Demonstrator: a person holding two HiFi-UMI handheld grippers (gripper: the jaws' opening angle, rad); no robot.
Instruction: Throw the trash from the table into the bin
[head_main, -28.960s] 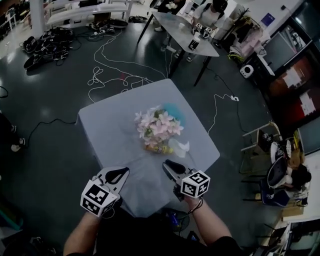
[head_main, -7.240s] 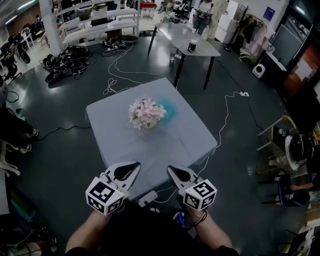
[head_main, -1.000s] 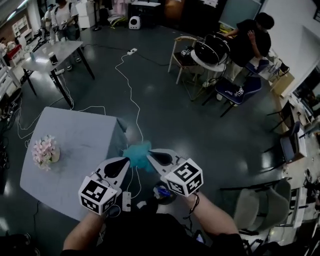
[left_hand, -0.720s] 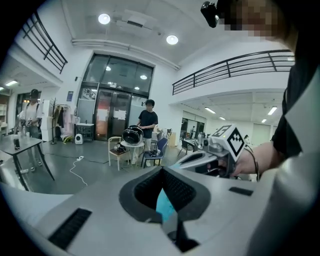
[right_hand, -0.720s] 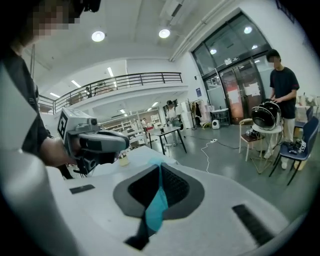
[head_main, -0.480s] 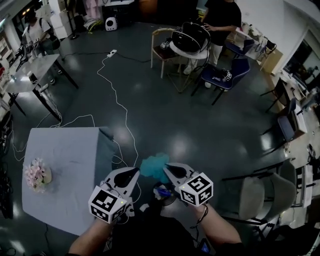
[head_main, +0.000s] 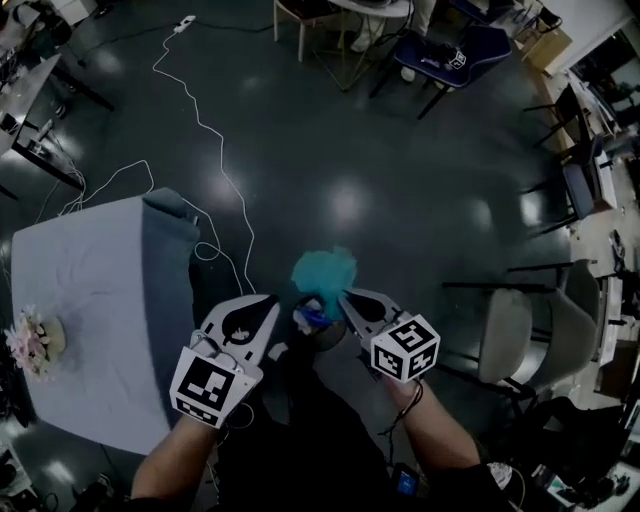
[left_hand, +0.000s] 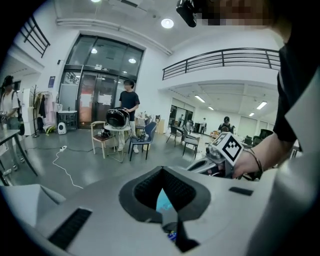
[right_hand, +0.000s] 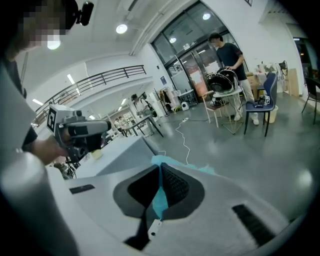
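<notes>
The teal trash, a crumpled soft wad, hangs off the table, pinched at the tip of the right gripper. In the right gripper view the jaws are pressed together on it, with teal showing in the slit between them and spreading out just past their tips. The left gripper is just left of the wad with its jaws closed together. In the left gripper view the teal shows only through the hollow behind the tips, and I cannot tell whether that gripper touches it. Between the two grippers, nearer the person, stands a small dark bin on the floor with something blue at its far-left edge. The wad appears just beyond the bin in the head view. The table, covered with a pale cloth, stands to the left, with a bunch of pink flowers near its left edge. A white cable trails across the dark floor toward the far side, and a grey chair stands to the right.
</notes>
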